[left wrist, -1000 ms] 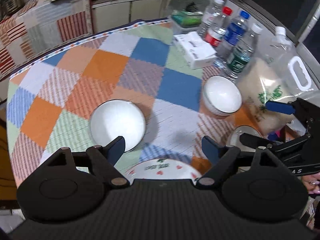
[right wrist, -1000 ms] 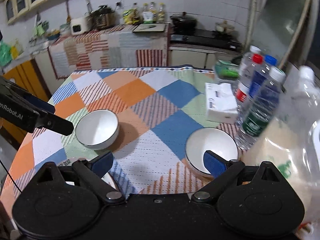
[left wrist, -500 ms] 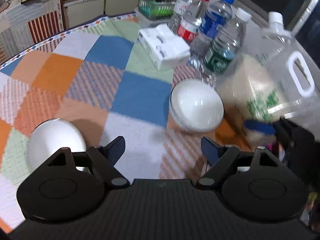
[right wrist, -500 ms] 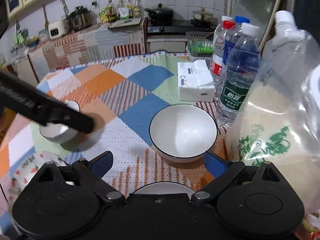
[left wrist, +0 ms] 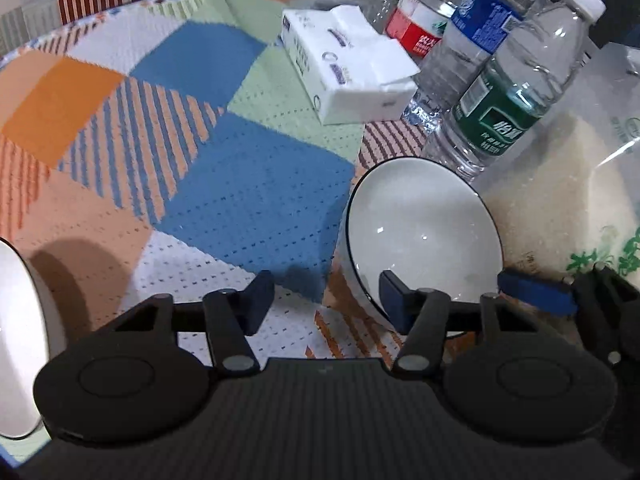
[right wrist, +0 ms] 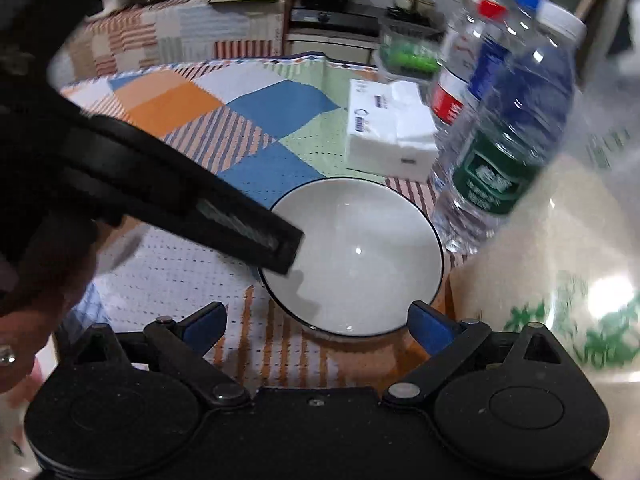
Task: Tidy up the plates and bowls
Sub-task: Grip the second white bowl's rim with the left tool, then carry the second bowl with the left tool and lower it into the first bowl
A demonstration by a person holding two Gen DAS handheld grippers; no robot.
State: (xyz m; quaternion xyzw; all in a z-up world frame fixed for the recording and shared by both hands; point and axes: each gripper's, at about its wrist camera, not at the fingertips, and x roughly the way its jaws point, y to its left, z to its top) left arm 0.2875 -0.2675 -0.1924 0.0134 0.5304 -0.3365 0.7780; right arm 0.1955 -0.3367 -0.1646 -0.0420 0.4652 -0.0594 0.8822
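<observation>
Where the checked cloth (left wrist: 256, 200) covers the bench (left wrist: 40, 12), it takes most of both views, with squares in blue, orange, green and stripes. At the right side stands a big clear bag of rice (left wrist: 560, 208) with green print, just beside the white bowl (left wrist: 424, 232). This bowl has a thin dark rim and sits upright on the cloth, close to the bottles. Three water bottles stand behind it: one with a green label (left wrist: 508, 120) that is the closest to the bowl, one with a blue label (left wrist: 468, 16) and one with a red label (left wrist: 420, 32). A white tissue pack (left wrist: 352, 72) lies left of the bottles.

A second white bowl (left wrist: 20, 340) shows only partly at the left edge of the left wrist view, well apart from the first one.

The left tool (left wrist: 326, 304) is low over the cloth and its jaws are closing; the near left rim of the bowl is between them, one finger inside the bowl and one outside, but I cannot see the pads pressing on it. The right tool (right wrist: 316, 320) has its jaws wide apart, and the near part of the same bowl is between the fingers without contact. In the right wrist view, a finger of the left tool reaches over the bowl's left rim.
</observation>
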